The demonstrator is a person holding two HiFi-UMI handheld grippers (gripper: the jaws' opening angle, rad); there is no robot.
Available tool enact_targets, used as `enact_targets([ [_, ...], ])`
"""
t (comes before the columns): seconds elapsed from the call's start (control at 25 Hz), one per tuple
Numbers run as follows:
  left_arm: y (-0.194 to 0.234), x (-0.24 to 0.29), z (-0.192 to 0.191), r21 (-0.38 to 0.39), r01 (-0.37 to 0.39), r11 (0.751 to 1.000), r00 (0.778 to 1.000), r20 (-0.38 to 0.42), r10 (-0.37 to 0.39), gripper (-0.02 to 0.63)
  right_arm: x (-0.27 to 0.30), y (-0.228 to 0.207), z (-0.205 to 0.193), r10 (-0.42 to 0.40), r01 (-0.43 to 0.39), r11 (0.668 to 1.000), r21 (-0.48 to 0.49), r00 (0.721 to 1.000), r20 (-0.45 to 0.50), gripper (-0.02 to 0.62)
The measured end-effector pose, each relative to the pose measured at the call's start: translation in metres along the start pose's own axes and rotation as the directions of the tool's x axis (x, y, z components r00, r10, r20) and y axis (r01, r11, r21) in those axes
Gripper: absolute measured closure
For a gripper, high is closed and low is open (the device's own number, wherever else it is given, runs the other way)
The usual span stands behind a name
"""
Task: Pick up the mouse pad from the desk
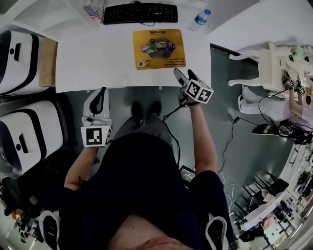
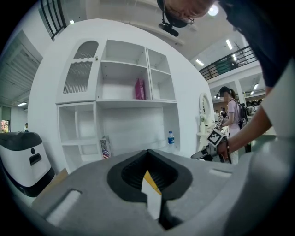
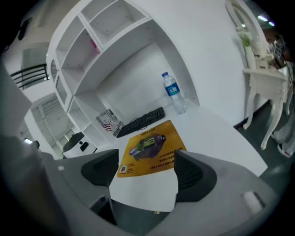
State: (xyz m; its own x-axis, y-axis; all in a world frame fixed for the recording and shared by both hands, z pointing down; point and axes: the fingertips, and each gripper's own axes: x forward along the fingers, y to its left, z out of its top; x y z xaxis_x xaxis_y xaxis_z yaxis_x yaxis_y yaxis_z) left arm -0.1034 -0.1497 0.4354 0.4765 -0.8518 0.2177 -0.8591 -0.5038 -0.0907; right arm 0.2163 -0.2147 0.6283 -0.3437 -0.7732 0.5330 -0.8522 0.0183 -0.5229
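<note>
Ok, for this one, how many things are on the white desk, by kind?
mouse pad: 1
keyboard: 1
water bottle: 1
flag-printed pack: 1
Total on the desk: 4

black keyboard (image 1: 140, 13) with a water bottle (image 1: 201, 18) standing near it.
</note>
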Motion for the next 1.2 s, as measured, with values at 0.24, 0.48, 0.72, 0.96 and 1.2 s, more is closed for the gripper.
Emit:
enact_targets([
  [0.24,-0.003,0.011,-0.004,-0.009,-0.055,0.998,0.998,-0.034,0.054,0.604,0.034,-0.030,-0.011,0.020,-0.012,0.994,0.110,0.997,-0.068,0.216],
  [0.48,-0.005,0.020,-0.003,-0.002,-0.085,0.996,0.995,-0.052,0.085,0.604,0.056,-0.053,-0.019,0.015,0.005,0.984,0.177,0.994,-0.110,0.215],
  [0.72,-0.005,0.026,-0.008,0.000,-0.106,0.994,0.991,-0.077,0.106,0.604,0.072,-0.072,-0.024,0.005,0.027,0.973,0.230,0.990,-0.138,0.215],
  [0.96,-0.003,0.031,-0.012,-0.004,-0.119,0.993,0.989,-0.091,0.118,0.604,0.079,-0.082,-0.029,-0.002,0.040,0.965,0.257,0.989,-0.147,0.250],
  [1.2,-0.007,0.036,-0.013,-0.007,-0.114,0.994,0.989,-0.100,0.112,0.604,0.077,-0.082,-0.023,0.021,0.016,0.947,0.321,0.993,-0.114,0.259],
])
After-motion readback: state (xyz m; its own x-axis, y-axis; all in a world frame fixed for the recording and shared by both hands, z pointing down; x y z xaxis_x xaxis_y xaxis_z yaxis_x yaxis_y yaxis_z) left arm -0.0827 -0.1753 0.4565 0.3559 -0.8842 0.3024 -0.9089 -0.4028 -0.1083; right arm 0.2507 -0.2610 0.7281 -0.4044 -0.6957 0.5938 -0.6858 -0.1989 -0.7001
